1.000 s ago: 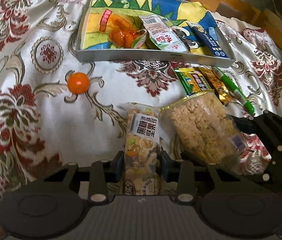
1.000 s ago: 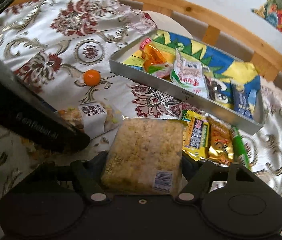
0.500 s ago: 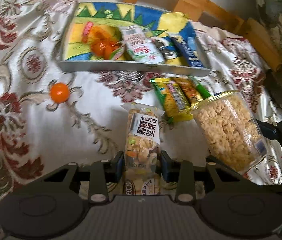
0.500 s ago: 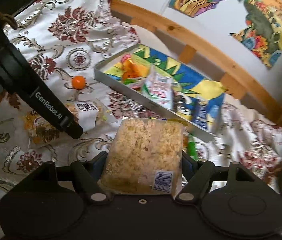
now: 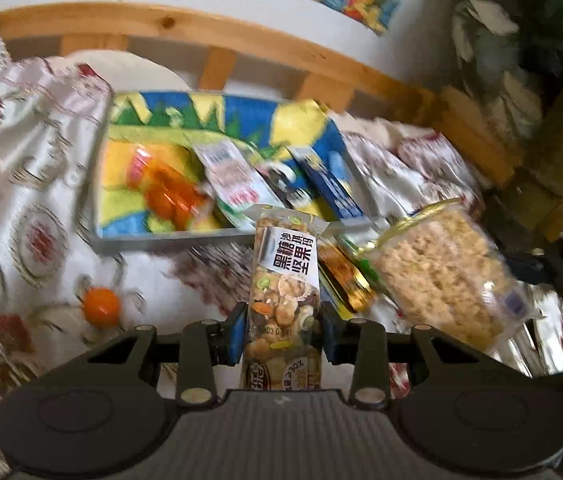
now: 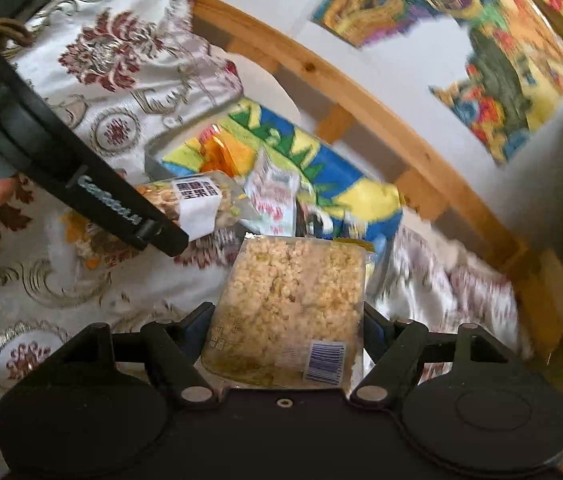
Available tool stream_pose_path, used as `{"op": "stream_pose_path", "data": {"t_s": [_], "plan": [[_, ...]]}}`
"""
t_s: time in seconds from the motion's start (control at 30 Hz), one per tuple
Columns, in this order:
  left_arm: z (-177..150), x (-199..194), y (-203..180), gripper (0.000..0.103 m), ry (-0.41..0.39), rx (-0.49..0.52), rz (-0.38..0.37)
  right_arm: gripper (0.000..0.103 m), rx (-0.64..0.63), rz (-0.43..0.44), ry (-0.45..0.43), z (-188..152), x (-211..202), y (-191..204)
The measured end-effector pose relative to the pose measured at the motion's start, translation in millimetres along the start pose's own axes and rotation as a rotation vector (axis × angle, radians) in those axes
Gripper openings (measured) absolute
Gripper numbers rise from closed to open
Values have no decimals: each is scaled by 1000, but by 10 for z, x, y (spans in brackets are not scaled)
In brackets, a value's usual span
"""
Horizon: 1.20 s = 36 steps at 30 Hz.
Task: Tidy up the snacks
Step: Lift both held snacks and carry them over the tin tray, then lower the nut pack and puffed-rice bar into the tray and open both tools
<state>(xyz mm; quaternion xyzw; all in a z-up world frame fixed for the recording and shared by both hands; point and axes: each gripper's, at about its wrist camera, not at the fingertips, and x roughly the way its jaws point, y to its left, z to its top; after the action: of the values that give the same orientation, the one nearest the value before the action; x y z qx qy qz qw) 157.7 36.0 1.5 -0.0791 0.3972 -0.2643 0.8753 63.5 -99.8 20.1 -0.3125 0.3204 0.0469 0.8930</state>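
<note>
Bedspread (image 5: pixel 21 184): shiny satin-like cloth, woven floral pattern, creased. Bed rail (image 5: pixel 185 32): bare pale wood, knotted, matt. Tray (image 5: pixel 169 237): smooth grey wall, metal or plastic could not be told; bright printed liner inside. Nut bar (image 5: pixel 283 280): clear glossy plastic wrapper with a matt white paper-look label. Rice cake pack (image 6: pixel 293 300): clear glossy film over a rough, grainy block, gold foil-like strip at the top edge. Left claw (image 5: pixel 281 332): matt black plastic, blue pads (image 5: pixel 237 334), ribbed grey body. Right claw (image 6: pixel 287 332): matt black plastic, bright metal screw heads. Orange ball (image 5: pixel 101 307): smooth.
</note>
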Motion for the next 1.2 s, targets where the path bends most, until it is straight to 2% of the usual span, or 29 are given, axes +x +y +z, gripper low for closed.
{"op": "stream_pose_path", "data": {"t_s": [0.17,0.3,0.4,0.6,0.77,0.9,1.0,1.2], "plan": [[331,-27,185,40,-62,-57,85,76,-42,10,-45,347,-25,-103],[566,-44,285,40,-152,-93,165,76,14,-8,-94,508,133,-297],[742,-19,277,40,-192,-77,220,76,63,-14,-139,574,260,-511],[1078,145,112,41,-191,-60,271,76,156,3,-235,562,562,-982],[1318,509,51,41,-146,-124,320,76,150,8,-303,382,943,-1270],[1398,865,44,41,-147,-183,338,76,221,10,-311,303,1401,-1467],[1387,1138,26,40,-167,-211,322,76,273,22,-278,287,1729,-1499],[1259,1529,-2,40,-201,-211,290,76,270,54,-220,221,2170,-1411]]}}
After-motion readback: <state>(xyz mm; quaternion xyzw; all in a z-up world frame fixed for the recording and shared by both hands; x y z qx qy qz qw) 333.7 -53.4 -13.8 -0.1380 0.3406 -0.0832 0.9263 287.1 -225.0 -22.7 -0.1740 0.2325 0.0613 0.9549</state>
